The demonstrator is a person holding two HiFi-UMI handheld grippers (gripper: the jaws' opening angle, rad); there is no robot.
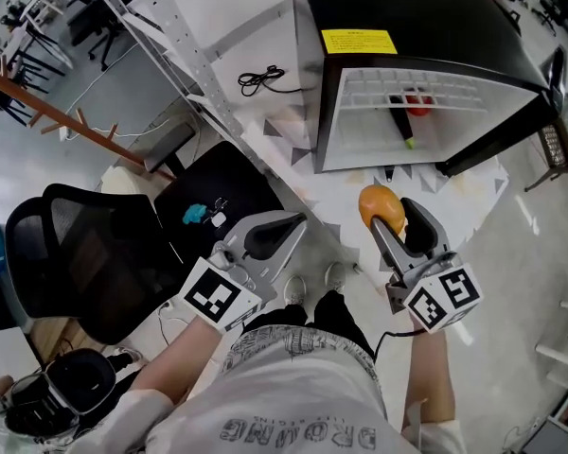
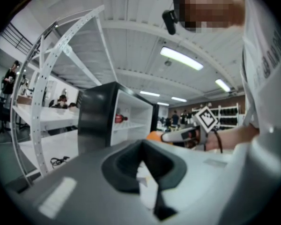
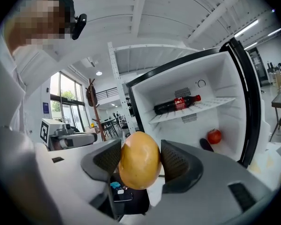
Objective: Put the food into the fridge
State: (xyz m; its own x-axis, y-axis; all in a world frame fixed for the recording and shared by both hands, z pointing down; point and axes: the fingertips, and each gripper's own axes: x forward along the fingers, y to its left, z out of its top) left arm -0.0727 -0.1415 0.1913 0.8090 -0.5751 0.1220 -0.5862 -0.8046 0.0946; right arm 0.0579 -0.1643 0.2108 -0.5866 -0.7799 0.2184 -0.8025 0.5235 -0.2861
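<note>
A yellow-orange mango-like fruit (image 3: 139,160) sits clamped between the dark pads of my right gripper (image 3: 140,165). In the head view the fruit (image 1: 377,201) and right gripper (image 1: 390,221) hang in front of the open black fridge (image 1: 426,22). Its white inside (image 3: 215,86) holds a cola bottle (image 3: 177,104) lying on the upper shelf, with a red round fruit (image 3: 214,136) and a dark long item (image 3: 206,145) below. My left gripper (image 1: 270,237) is further left and lower, its jaws closed together on nothing (image 2: 143,165).
The fridge door (image 1: 552,88) stands open at the right. A black mesh office chair (image 1: 76,253) and a black seat with a small teal item (image 1: 195,214) are at the left. A white perforated rack (image 1: 161,26) and a black cable (image 1: 261,79) lie beyond.
</note>
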